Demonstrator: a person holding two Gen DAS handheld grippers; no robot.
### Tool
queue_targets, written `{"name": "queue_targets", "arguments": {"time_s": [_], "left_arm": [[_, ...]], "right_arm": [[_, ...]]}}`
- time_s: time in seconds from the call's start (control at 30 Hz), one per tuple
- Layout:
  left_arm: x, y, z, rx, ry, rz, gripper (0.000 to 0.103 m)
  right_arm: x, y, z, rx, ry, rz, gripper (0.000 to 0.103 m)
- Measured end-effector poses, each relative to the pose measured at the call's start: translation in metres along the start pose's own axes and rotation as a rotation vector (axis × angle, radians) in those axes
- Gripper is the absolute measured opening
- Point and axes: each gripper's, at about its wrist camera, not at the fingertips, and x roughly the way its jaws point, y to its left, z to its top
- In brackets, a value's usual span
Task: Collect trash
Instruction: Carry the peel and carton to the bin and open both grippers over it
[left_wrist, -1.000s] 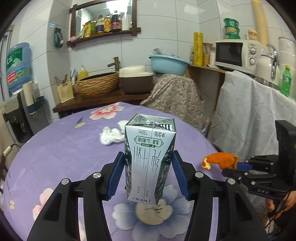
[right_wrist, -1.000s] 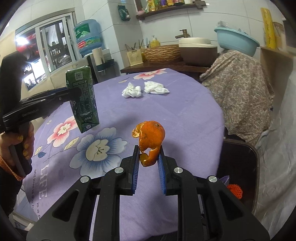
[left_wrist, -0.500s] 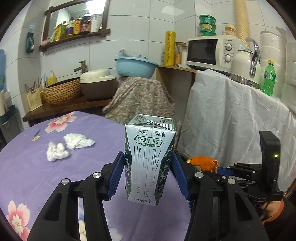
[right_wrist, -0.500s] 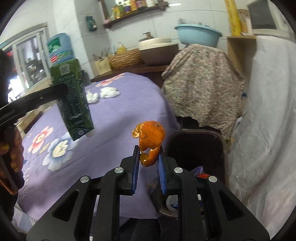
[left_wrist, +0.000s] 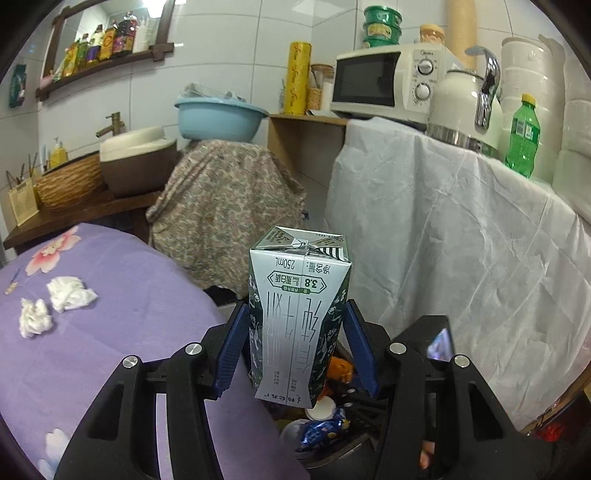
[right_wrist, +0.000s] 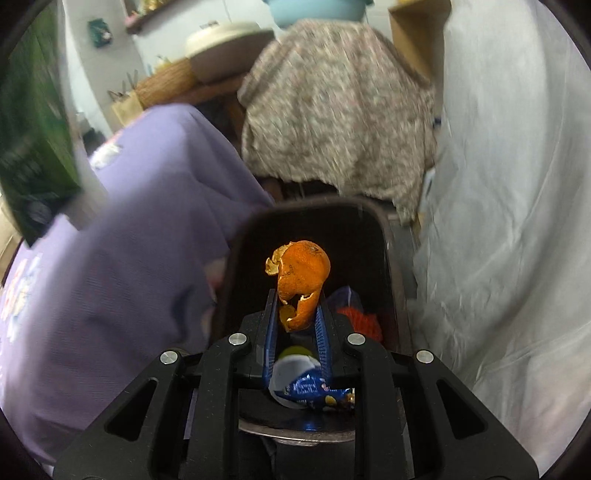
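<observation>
My left gripper (left_wrist: 297, 325) is shut on a green and white milk carton (left_wrist: 298, 314), held upright past the table's edge, over the black trash bin (left_wrist: 332, 448). That carton (right_wrist: 33, 140) also fills the blurred left edge of the right wrist view. My right gripper (right_wrist: 295, 308) is shut on a curl of orange peel (right_wrist: 301, 275), hanging over the open black trash bin (right_wrist: 369, 225). Wrappers, a cup lid and something red lie inside the bin. The right gripper's black body (left_wrist: 424, 350) shows beside the carton. Two crumpled tissues (left_wrist: 55, 302) lie on the purple floral tablecloth (left_wrist: 122, 295).
A chair draped in patterned cloth (left_wrist: 225, 199) stands behind the bin. A white sheet (left_wrist: 443, 251) covers a counter on the right with a microwave (left_wrist: 384, 81), a kettle and a green bottle (left_wrist: 522, 136). A basket, a pot and a blue basin (left_wrist: 218, 118) sit at the back.
Both grippers swung right off the table, each keeping its load. The right one dropped and tilted down over the bin, which now shows under both; the tissues slid left.
</observation>
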Motion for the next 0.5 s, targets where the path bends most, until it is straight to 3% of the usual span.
{"name": "queue_targets", "arguments": {"time_s": [0.13, 0.2, 0.27, 0.5], "left_arm": [[0.023, -0.011, -0.012, 0.007, 0.05, -0.011, 0.052], [0.03, -0.012, -0.016, 0.007, 0.069, -0.012, 0.052], [0.037, -0.013, -0.02, 0.011, 0.087, -0.003, 0.052], [0.052, -0.015, -0.019, 0.0, 0.128, 0.017, 0.052]], "right_arm": [[0.025, -0.011, -0.012, 0.05, 0.048, -0.006, 0.024], [0.031, -0.013, -0.016, 0.062, 0.055, -0.011, 0.036], [0.029, -0.012, -0.019, 0.062, 0.041, -0.031, 0.061], [0.001, -0.011, -0.028, 0.041, -0.003, -0.077, 0.065]]}}
